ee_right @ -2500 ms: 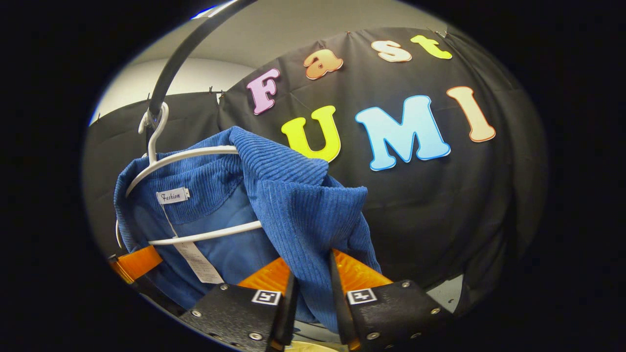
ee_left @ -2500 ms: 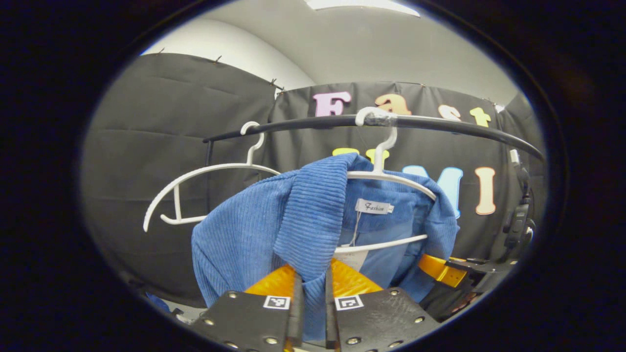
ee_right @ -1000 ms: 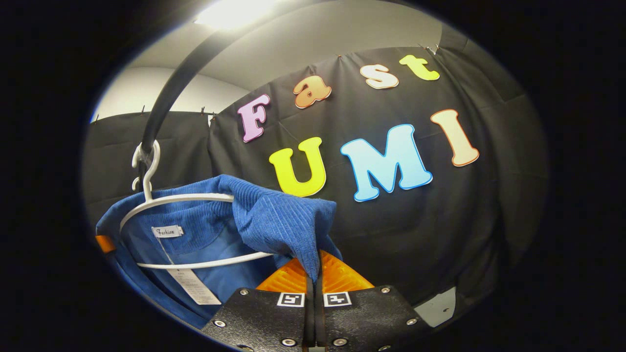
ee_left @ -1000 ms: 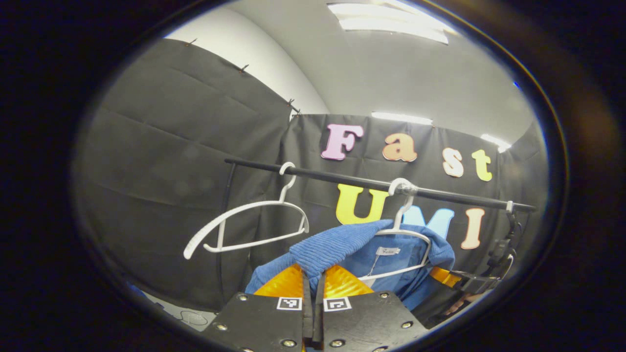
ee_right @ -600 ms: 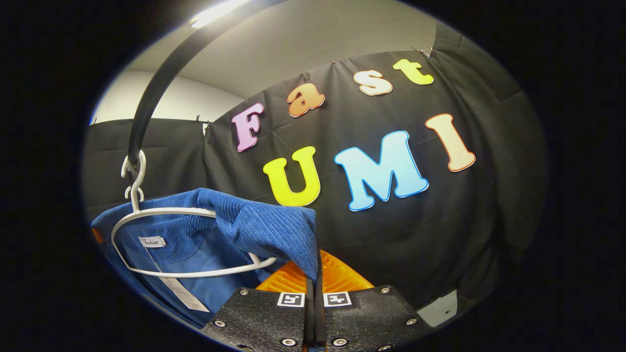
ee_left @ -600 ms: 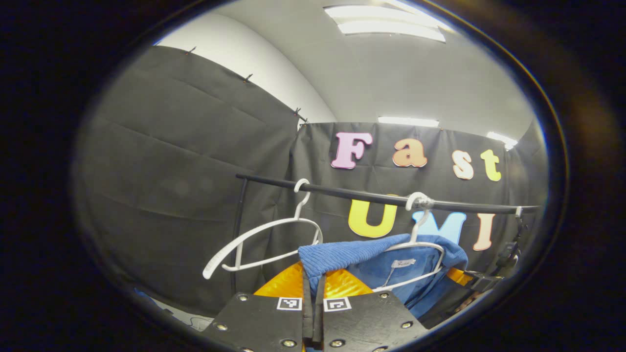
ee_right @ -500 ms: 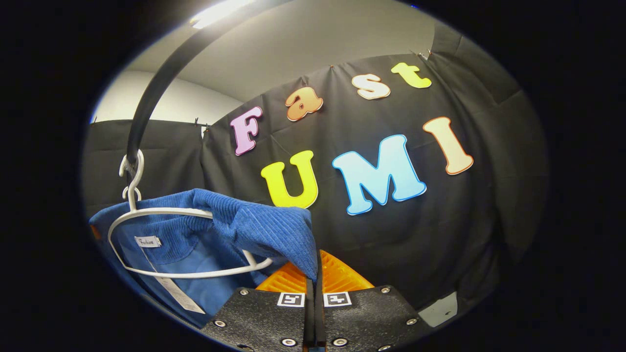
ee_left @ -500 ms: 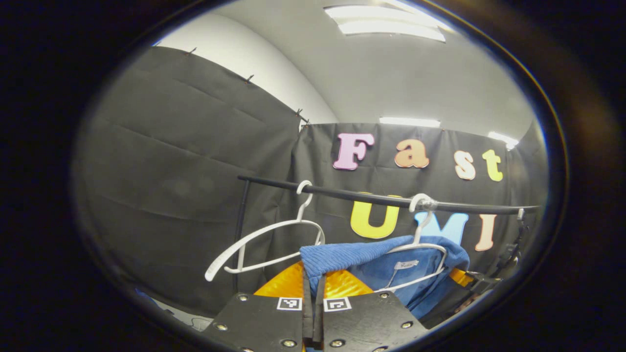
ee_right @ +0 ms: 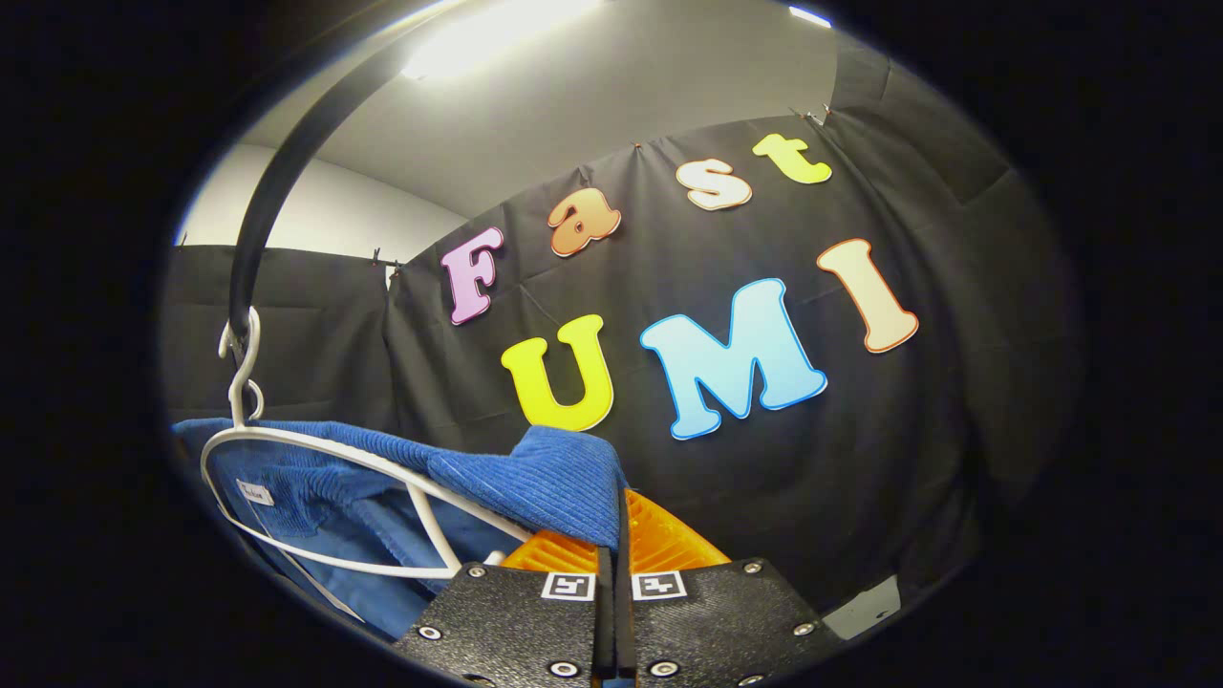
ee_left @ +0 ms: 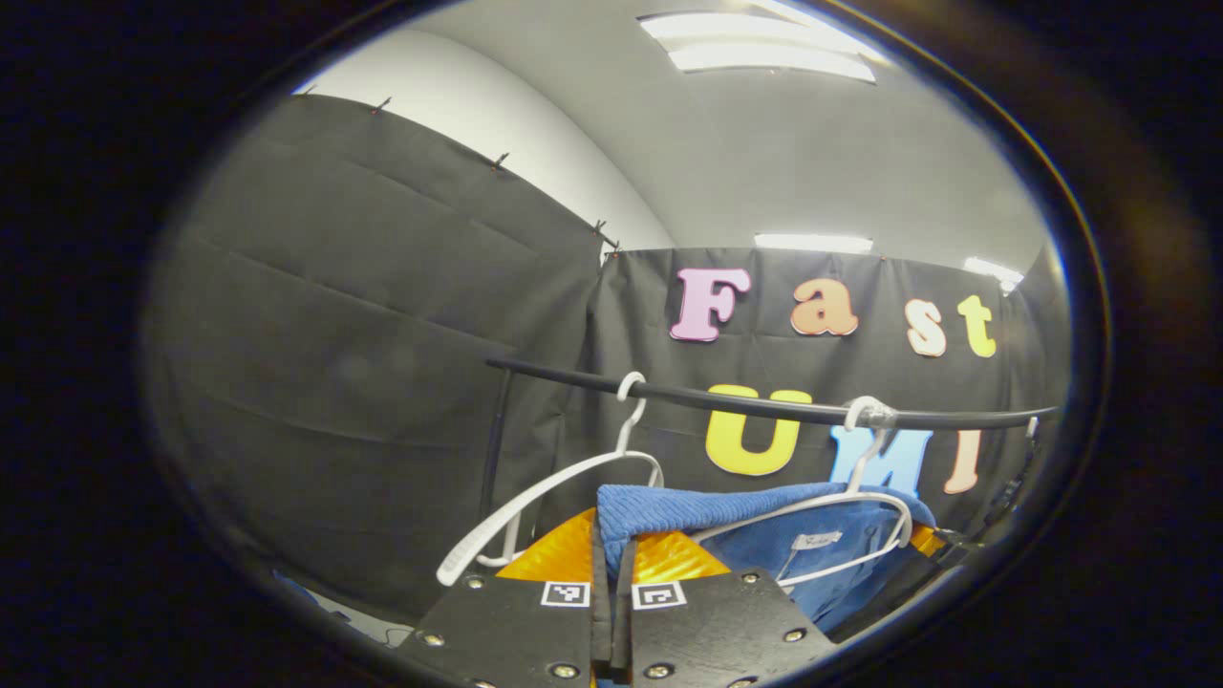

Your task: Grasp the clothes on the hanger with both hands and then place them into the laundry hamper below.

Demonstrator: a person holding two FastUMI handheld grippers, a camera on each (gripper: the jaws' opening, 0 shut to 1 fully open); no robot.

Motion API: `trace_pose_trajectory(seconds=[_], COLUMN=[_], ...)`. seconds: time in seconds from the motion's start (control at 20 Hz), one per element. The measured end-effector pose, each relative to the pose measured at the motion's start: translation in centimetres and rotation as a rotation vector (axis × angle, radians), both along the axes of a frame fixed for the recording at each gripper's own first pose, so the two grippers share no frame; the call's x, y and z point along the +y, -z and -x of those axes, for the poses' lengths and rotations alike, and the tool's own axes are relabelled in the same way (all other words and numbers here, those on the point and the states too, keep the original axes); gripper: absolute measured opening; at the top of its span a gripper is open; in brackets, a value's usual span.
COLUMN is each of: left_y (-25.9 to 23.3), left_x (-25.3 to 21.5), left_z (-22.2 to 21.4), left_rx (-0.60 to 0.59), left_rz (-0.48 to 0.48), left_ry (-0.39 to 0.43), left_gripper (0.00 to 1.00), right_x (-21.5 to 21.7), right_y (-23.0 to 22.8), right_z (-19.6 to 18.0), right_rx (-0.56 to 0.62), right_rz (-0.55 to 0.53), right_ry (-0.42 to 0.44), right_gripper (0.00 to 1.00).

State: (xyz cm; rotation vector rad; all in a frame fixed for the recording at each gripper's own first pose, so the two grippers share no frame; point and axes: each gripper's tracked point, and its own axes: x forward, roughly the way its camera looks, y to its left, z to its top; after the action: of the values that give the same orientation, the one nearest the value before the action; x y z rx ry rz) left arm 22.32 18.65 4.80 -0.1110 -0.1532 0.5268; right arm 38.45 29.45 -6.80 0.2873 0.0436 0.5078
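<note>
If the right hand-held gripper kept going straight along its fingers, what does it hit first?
Probably the blue corduroy garment that the right hand-held gripper already pinches, bunched just ahead. Beyond that fold the line looks free up to the black cloth wall, though depth is hard to judge.

Both grippers now sit farther back, drawing the blue garment (ee_left: 764, 521) nearly flat off its white hanger (ee_right: 315, 459).

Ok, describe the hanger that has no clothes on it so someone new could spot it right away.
Find the black rail running across the dark booth wall. Two white hangers hook over it; the bare hanger hangs nearer the rail's upright post. Its neighbour carries the blue garment, while this one is just an empty white frame.
</note>
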Motion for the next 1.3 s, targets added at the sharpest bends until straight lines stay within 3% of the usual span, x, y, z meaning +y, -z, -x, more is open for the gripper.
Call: trace_pose_trajectory(seconds=[0.25,0.4,0.55,0.7,0.95,1.3], left_y=[0.5,0.6,1.4,2.0,5.7,6.5], left_x=[1.6,2.4,3.3,4.5,4.8,4.7], left_z=[-1.1,-1.6,-1.5,-2.3,-1.3,-0.6], left_rx=[0.007,0.051,0.077,0.096,0.126,0.168], left_rz=[0.031,-0.008,0.011,0.003,0.08,0.036], left_ry=[0.033,0.099,0.143,0.119,0.137,0.147], left_gripper=[0.01,0.01,0.01,0.01,0.01,0.01], right_x=[0.7,0.7,1.3,1.9,1.7,1.5], right_y=[-0.6,-1.0,-1.3,-1.4,-0.6,-0.1], right_z=[0.2,0.6,0.6,0.9,1.0,0.1], right_rx=[-0.061,-0.099,-0.127,-0.144,-0.13,-0.163], right_rz=[0.017,0.049,0.055,0.06,0.075,0.126], right_ry=[-0.002,-0.006,-0.026,-0.05,-0.025,-0.001], right_gripper=[0.0,0.0,0.0,0.0,0.0,0.0])
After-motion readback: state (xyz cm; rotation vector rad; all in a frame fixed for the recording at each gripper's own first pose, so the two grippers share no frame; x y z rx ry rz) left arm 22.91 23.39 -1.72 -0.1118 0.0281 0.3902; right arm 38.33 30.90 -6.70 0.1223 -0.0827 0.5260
